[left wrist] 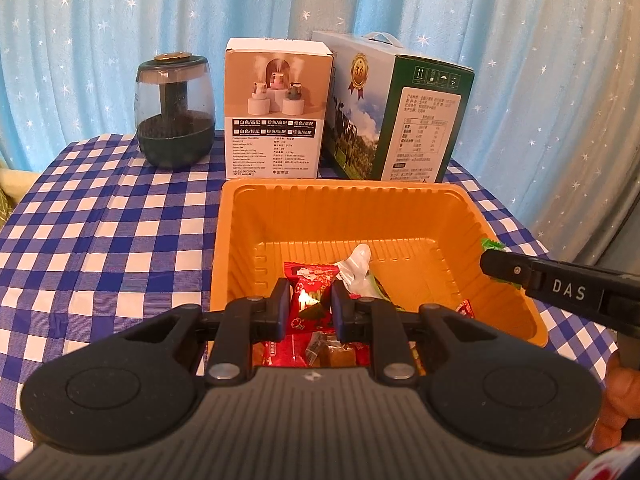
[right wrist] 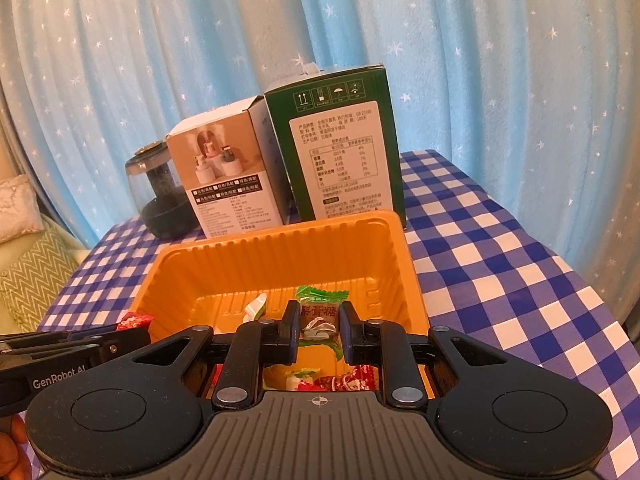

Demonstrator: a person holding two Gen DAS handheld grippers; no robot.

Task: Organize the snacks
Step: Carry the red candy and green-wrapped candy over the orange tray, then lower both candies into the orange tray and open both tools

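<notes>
Pale blue curtains sprinkled with white stars fill the upper half of both views, behind a table under a blue-and-white checked cloth.

An orange ribbed plastic tray sits at the centre of the left wrist view, with loose wrapped sweets lying on its floor near the lower edge.

At the lower centre of that view, the left gripper pinches a red-wrapped candy between its blue pads, over the near part of the tray. At the lower centre of the right wrist view, the right gripper is clamped on a green-wrapped candy with a brown label, also above the tray. Seen from the left wrist camera, that same gripper enters from the right edge with a green wrapper tip at its end, over the tray's right rim.

Behind the tray, in the middle of the left wrist view, stand a white cardboard box printed with humidifiers and a green and blue carton with a handle. A clear glass jar with a dark lid and dark contents stands at the upper left of the tabletop.
</notes>
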